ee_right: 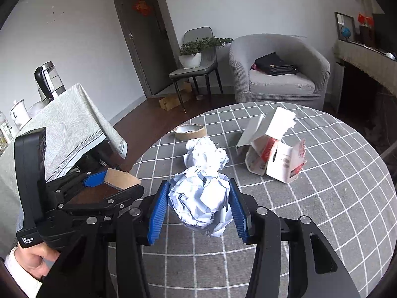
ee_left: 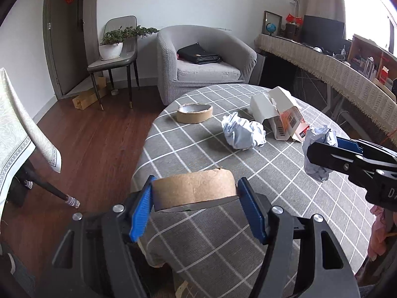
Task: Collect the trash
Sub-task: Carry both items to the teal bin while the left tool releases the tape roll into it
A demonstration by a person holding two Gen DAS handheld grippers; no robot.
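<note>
both grippers are loaded: left gripper clamped on a cardboard tape ring, right gripper on a paper wad. remaining crumpled paper sits on the table straight ahead of the right one, so it's nearer.

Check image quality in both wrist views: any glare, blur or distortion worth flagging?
Left wrist view: blown-out window glare at upper right, strong fisheye bending of the table edge, dark vignetted corners; held tape roll sharp. Right wrist view: even, soft light with no glare, same barrel distortion; crumpled paper in the right tool crisp, no motion blur.
</note>
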